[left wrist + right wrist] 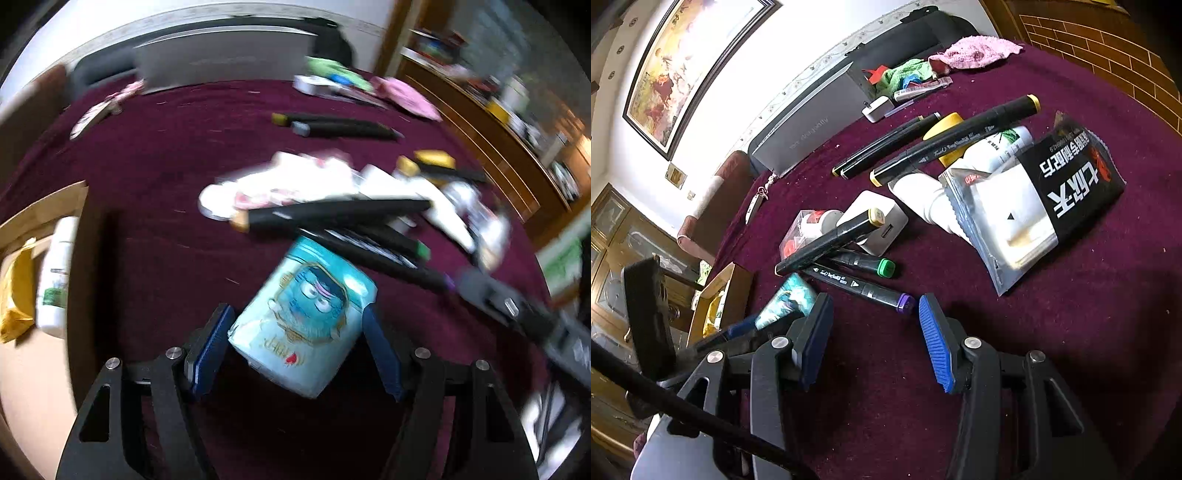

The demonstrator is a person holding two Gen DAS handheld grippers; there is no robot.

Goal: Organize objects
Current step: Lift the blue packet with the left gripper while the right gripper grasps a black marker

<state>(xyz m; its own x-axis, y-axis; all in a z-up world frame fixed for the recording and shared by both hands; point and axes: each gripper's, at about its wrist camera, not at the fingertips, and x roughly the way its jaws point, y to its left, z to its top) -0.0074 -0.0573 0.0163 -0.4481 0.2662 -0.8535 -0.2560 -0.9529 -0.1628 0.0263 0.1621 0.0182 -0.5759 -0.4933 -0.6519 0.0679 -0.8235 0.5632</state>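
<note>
Blue ribbed pads of the left gripper (299, 343) are closing on a tilted, glossy teal pack (304, 321) printed with a cartoon face, above the fuzzy maroon cloth (166, 155). Right gripper (875, 339) is hovering open, empty, near a purple-capped black marker (864, 290) beside a green-capped marker (868, 263).

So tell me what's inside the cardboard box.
In the cardboard box lie a white bottle with a green label and a yellow packet. Anything beneath them is covered, and the box runs out of view.

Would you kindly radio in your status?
Left gripper around light-blue cartoon packet, grip unconfirmed. Right gripper open, empty. Black markers against packet's far end.
</note>
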